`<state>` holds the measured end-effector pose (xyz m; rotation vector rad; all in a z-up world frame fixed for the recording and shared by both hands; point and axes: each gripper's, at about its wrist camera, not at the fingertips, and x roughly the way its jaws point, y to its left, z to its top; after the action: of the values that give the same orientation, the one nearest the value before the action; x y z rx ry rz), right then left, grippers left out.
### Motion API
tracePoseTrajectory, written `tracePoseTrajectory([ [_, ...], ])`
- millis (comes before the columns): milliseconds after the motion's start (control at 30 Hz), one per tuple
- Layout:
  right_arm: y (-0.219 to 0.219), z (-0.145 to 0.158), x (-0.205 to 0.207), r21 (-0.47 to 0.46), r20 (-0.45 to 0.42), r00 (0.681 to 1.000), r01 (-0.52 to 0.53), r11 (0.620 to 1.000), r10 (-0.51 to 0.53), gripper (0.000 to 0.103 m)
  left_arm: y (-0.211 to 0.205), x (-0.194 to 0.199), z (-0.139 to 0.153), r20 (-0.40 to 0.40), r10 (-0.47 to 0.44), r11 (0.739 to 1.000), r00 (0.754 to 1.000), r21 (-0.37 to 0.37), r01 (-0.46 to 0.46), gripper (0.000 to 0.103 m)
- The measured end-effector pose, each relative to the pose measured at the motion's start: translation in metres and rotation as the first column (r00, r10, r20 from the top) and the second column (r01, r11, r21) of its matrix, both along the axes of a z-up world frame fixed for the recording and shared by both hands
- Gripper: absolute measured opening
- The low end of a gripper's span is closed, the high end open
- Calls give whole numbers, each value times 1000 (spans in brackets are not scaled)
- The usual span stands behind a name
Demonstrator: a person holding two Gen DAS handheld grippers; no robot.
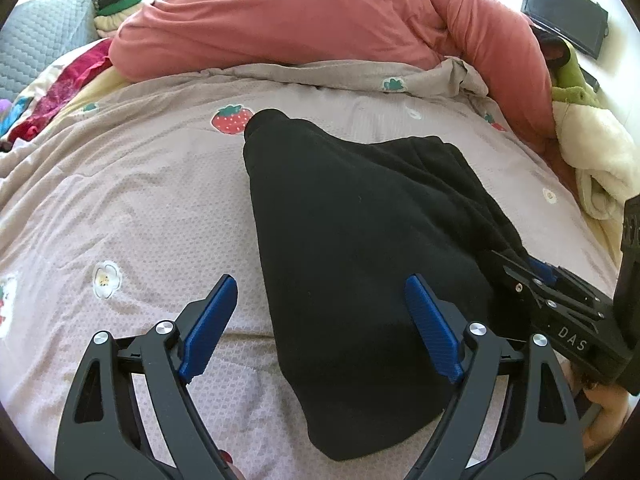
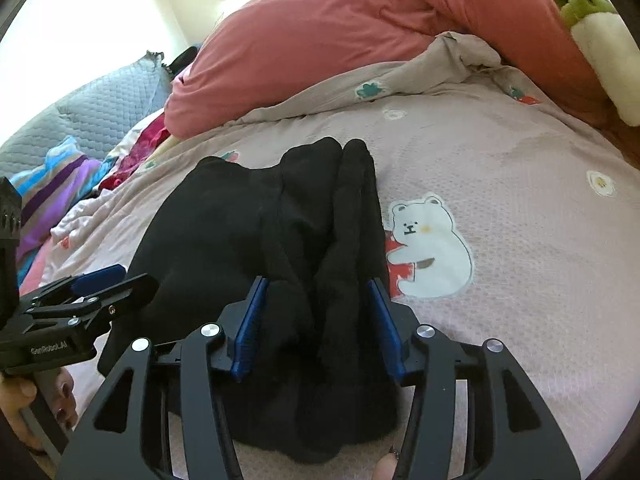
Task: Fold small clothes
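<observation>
A black garment (image 1: 360, 232) lies on the pink printed bedsheet (image 1: 140, 200), partly folded, narrow end pointing away. My left gripper (image 1: 320, 312) is open, its blue pads straddling the garment's left near edge, just above it. My right gripper (image 2: 318, 312) is open with its fingers either side of the bunched right part of the garment (image 2: 280, 240), fabric lying between the pads. The right gripper also shows in the left wrist view (image 1: 532, 272) at the garment's right edge. The left gripper shows in the right wrist view (image 2: 104, 280).
A salmon duvet (image 1: 280, 16) is heaped at the back of the bed. Coloured clothes (image 1: 52, 92) and a grey quilted cushion (image 1: 36, 40) lie far left. A cream and green plush blanket (image 1: 588, 148) sits at the right, a dark screen (image 1: 564, 16) beyond.
</observation>
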<state>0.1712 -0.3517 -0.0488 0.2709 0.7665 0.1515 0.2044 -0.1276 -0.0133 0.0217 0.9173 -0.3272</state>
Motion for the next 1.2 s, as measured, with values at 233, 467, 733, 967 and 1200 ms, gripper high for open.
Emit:
tracePoseTrajectory([
  [233, 1, 20, -33, -61, 65, 998, 27, 998, -23, 57, 7, -15, 10, 32, -6, 1000, 999, -25, 7, 79],
  [467, 3, 51, -74, -84, 168, 985, 58, 995, -43, 86, 16, -36, 29, 86, -5, 999, 996, -33, 8, 90],
  [733, 12, 73, -109, -143, 237, 971, 77, 987, -42, 98, 34, -66, 45, 135, -9, 1000, 991, -18, 11, 93],
  [967, 23, 69, -130, -151, 215, 976, 57, 987, -24, 98, 48, -95, 47, 152, -3, 1000, 988, -2, 3, 93],
  [1200, 35, 50, -155, -166, 176, 983, 74, 983, -44, 98, 64, -119, 35, 127, 16, 1000, 992, -10, -15, 93],
])
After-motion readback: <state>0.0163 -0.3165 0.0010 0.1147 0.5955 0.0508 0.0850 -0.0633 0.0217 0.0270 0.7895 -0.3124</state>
